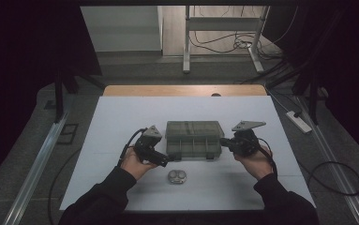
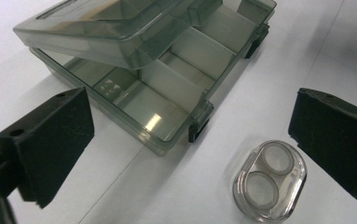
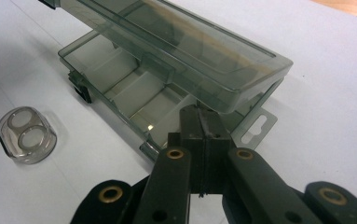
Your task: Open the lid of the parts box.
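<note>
High view is showing my two claws flanking a smoky transparent compartment box [image 1: 194, 139] on the white table sheet [image 1: 121, 122]. No brand, label or legible writing is appearing on any surface.

My left claw [image 1: 164, 161] is sitting at the box's 8 o'clock. In the left gripper view its jaws are standing wide apart and gripping nothing; the box [image 2: 167, 84] is lying at 12 o'clock ahead of them, and a small clear two-well case [image 2: 270, 179] is lying at 2 o'clock, just beside the right-hand jaw and not touching it. In the high view that case [image 1: 177, 176] is resting at the box's 6 o'clock, near its front edge.

My right claw [image 1: 223, 141] is sitting at the box's 3 o'clock. In the right gripper view its jaws are pressed together right at the box's near corner, below the lid [image 3: 190, 51], which is hanging tilted above the tray. Whether the pads are pinching the lid edge or only touching it I cannot tell, since the jaws are covering the contact point. The two-well case [image 3: 26, 134] is lying at 9 o'clock.

Compartment contents are hard to make out through the tinted plastic; the lid's far end is cut off at the frame edge.
</note>
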